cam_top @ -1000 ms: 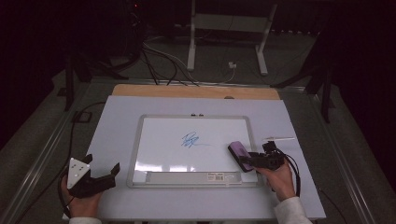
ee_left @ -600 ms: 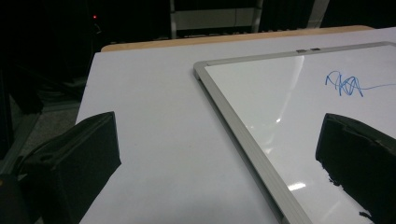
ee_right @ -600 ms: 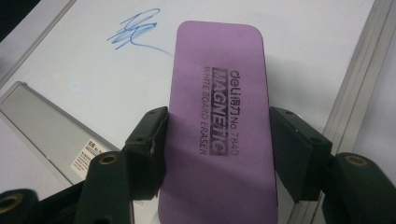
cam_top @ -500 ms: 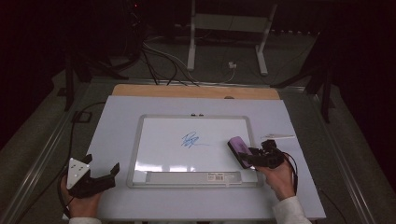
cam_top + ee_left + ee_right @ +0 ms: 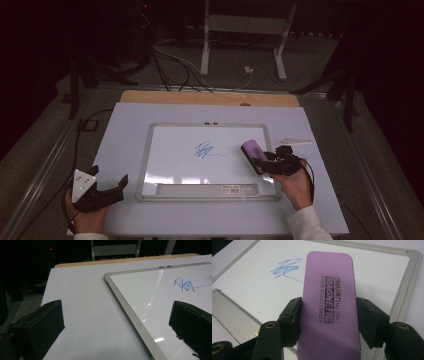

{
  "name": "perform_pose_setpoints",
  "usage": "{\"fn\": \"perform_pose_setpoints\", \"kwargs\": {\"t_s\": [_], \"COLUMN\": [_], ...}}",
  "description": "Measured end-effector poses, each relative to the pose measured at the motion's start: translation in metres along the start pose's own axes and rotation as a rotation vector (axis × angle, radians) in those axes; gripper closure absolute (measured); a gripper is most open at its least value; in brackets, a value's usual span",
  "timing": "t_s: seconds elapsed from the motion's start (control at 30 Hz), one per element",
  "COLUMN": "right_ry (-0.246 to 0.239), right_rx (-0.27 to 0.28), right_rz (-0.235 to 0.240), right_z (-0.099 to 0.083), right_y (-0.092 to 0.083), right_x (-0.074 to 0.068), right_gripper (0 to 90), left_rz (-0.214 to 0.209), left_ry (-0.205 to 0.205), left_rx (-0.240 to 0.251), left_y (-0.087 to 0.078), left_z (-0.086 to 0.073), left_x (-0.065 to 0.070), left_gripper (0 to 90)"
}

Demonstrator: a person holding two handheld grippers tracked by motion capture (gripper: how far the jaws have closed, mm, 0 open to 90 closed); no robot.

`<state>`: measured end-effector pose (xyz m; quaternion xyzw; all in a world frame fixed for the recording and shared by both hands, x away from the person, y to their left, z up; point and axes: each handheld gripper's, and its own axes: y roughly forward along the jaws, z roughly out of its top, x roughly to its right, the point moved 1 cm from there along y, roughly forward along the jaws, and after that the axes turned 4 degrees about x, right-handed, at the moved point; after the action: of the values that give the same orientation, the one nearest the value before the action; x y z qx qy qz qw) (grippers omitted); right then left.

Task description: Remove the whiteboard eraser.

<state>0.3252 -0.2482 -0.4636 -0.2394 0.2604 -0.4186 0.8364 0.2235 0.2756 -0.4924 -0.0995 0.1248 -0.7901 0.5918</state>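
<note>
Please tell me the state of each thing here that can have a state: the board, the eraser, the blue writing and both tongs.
Whiteboard: lying flat on the table, blue scribble on it.
Blue scribble: not yet wiped.
Purple eraser: gripped, held over the whiteboard, printed side up.
Right tongs: shut on the purple eraser's long sides.
Left tongs: open, holding nothing, beside the whiteboard.

in the right gripper view the purple eraser (image 5: 328,305) is cut off at 6 o'clock by the picture's edge, and it hides the whiteboard (image 5: 387,270) behind it and the tail of the blue scribble (image 5: 285,268). in the left gripper view the whiteboard runs off at 3 o'clock, taking the scribble's line with it. in the high view the scribble is too small to read, and the small white thing (image 5: 294,141) at 3 o'clock of the board is too small to tell.
</note>
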Motion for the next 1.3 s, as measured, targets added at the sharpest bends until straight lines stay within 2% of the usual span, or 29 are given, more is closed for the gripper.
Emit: {"fn": "perform_pose_setpoints", "kwargs": {"t_s": [0.6, 1.1, 1.3], "right_ry": [-0.071, -0.108, -0.139], "right_rx": [0.02, 0.022, 0.015], "right_rz": [-0.042, -0.051, -0.053], "right_z": [0.023, 0.039, 0.043], "right_y": [0.019, 0.031, 0.04], "right_x": [-0.014, -0.024, -0.03], "right_gripper": [40.7, 40.8, 40.8], "left_rz": [-0.003, -0.001, 0.001], "left_ry": [0.003, -0.003, 0.001], "left_rx": [-0.001, -0.002, -0.002], "left_y": [0.001, 0.001, 0.001], "left_z": [0.0, -0.001, 0.0], "left_x": [0.0, -0.001, -0.001], "left_gripper": [0.6, 0.6, 0.6]}}
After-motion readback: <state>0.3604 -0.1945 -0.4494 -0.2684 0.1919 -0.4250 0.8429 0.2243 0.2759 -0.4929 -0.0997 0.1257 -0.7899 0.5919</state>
